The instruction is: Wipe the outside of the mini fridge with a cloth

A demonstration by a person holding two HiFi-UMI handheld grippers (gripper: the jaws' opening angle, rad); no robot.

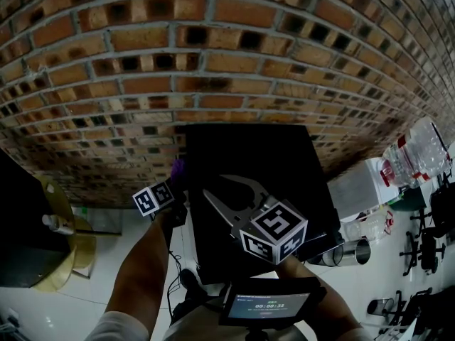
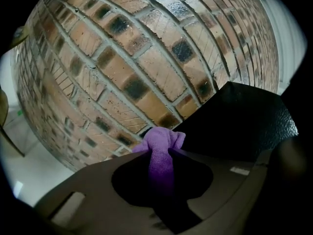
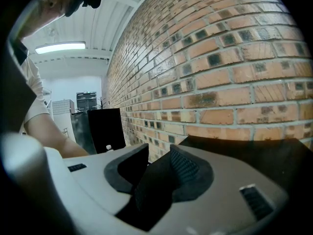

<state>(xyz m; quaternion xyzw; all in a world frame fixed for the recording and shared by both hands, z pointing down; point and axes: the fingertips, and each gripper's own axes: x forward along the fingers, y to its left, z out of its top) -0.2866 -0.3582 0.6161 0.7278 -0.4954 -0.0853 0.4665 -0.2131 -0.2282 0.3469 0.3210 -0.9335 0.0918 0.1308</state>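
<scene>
Your left forearm [image 1: 142,268] slants down, its left claw [image 2: 160,153] pinching the one purple cloth [image 2: 164,138] by the top left edge of the one black mini fridge [image 1: 249,155] before the brick wall [image 1: 213,48], while your right claw [image 3: 157,153] hovers spread and empty over the fridge's top.

1. One fridge [image 1: 249,155] is counted.
2. One purple cloth [image 2: 164,138] is counted.
3. Two grippers are counted: the left gripper [image 2: 159,154] and the right gripper [image 3: 159,153].
4. One brick wall [image 1: 213,62] is seen.
5. One small screen [image 1: 266,305] is seen.
</scene>
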